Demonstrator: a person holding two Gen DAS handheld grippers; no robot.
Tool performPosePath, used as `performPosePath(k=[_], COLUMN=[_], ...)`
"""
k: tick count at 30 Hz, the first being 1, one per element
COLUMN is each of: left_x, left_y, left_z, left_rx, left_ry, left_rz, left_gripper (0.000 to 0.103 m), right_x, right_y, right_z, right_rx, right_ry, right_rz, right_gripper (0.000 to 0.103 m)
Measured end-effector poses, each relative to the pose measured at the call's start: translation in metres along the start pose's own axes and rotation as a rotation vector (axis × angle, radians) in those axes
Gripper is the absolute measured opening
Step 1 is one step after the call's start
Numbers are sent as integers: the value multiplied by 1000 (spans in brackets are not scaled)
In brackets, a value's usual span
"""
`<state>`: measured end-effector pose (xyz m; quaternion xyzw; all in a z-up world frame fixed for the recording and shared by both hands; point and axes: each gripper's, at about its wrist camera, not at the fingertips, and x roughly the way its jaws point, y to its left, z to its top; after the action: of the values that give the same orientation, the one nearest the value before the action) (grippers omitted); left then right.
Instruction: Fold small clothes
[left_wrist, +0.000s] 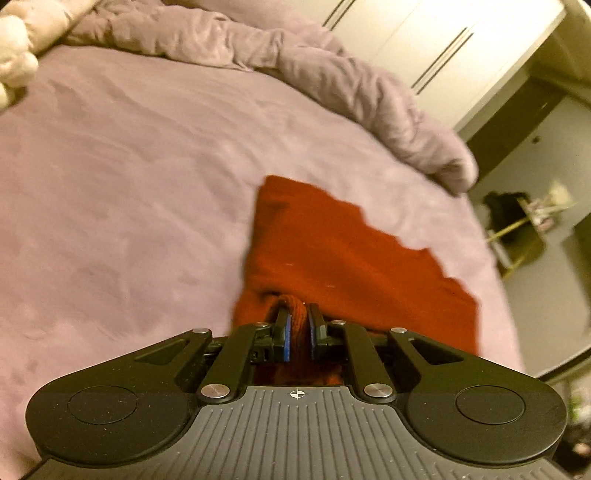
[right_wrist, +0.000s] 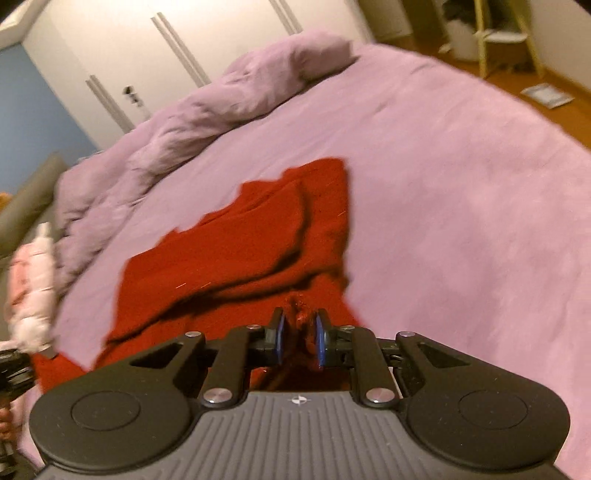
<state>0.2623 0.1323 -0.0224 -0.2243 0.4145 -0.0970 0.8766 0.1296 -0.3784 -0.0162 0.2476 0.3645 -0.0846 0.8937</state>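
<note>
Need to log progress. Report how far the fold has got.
Done: little that shows; the red garment lies rumpled on the bed, no neat fold visible. In hand: the left gripper and right gripper each pinch an edge of it, lifting that edge. Left: carry the edge over, lay it flat, release, then any further folds.

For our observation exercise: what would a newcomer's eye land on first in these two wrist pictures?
The red knitted garment stands out first, lying rumpled on the pale purple bed sheet. Next, both grippers pinch its near edge: the left gripper and the right gripper each have red fabric bunched between blue pads. A rumpled purple duvet lies along the bed's far side.
</note>
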Motion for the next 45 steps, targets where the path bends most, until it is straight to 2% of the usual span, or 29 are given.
performPosePath(k=[2, 3, 6, 9, 13, 16, 18, 19, 20, 21, 23, 24, 25, 27, 30, 32, 34, 36, 38, 41, 42, 45], left_x=[3, 2, -2, 2, 24, 37, 43, 45, 48, 50, 52, 51, 51, 50, 49, 42, 37, 39, 47, 59, 62, 64], left_y=[7, 10, 25, 31, 23, 8, -2, -7, -12, -16, -20, -22, -23, -25, -28, -33, -37, -40, -45, -45, -45, -45], left_z=[1, -1, -1, -4, -13, -16, -18, -19, -21, -23, -26, -28, -29, -31, -33, -34, -35, -38, -43, -47, -46, -45], left_rx=[19, 35, 105, 161, 257, 320, 363, 392, 421, 446, 476, 487, 502, 533, 572, 590, 600, 623, 675, 699, 691, 664], left_ry=[-17, -35, -66, -11, 80, 93, 92, 93, 93, 92, 96, 97, 92, 76, 64, 23, -6, 13, 37, 70, 73, 65], left_rz=[13, 28, 51, 16, 19, -8, -22, -27, -25, -22, -12, -4, 3, 7, 20, 27, -6, -34, -7, 11, 12, 8], left_gripper=[16, 19, 25, 53, 56, 56, 57, 56, 55, 54, 49, 37, 33, 31, 31, 32, 40, 40, 42, 42, 39, 12], right_x=[-7, -9, -10, -1, 17, 26, 30, 30, 32, 33, 33, 33, 32, 32, 36, 37, 35, 34, 33, 30, 30, 35], right_y=[-9, -14, -32, -36, -25, -8, 2, 7, 11, 14, 17, 16, 16, 14, 17, 21, 26, 29, 30, 32, 31, 32], right_z=[-1, -1, -4, -14, -24, -29, -32, -32, -33, -35, -36, -35, -35, -36, -37, -37, -37, -40, -43, -47, -47, -48], right_rx=[-2, 8, -17, -110, -235, -327, -385, -414, -450, -475, -500, -499, -496, -504, -528, -544, -566, -589, -612, -621, -622, -630], right_ry=[-72, -88, -60, 37, 116, 116, 107, 102, 97, 88, 75, 67, 63, 66, 71, 62, 41, 28, 14, -6, -10, -5], right_rz=[-25, -25, 5, 44, 30, 25, 26, 17, 6, -2, -13, -11, -6, -4, -15, -30, -38, -51, -61, -66, -67, -85], right_gripper=[27, 35, 49, 59, 63, 63, 58, 56, 47, 31, 13, 13, 13, 13, 18, 20, 20, 18, 14, 14, 14, 17])
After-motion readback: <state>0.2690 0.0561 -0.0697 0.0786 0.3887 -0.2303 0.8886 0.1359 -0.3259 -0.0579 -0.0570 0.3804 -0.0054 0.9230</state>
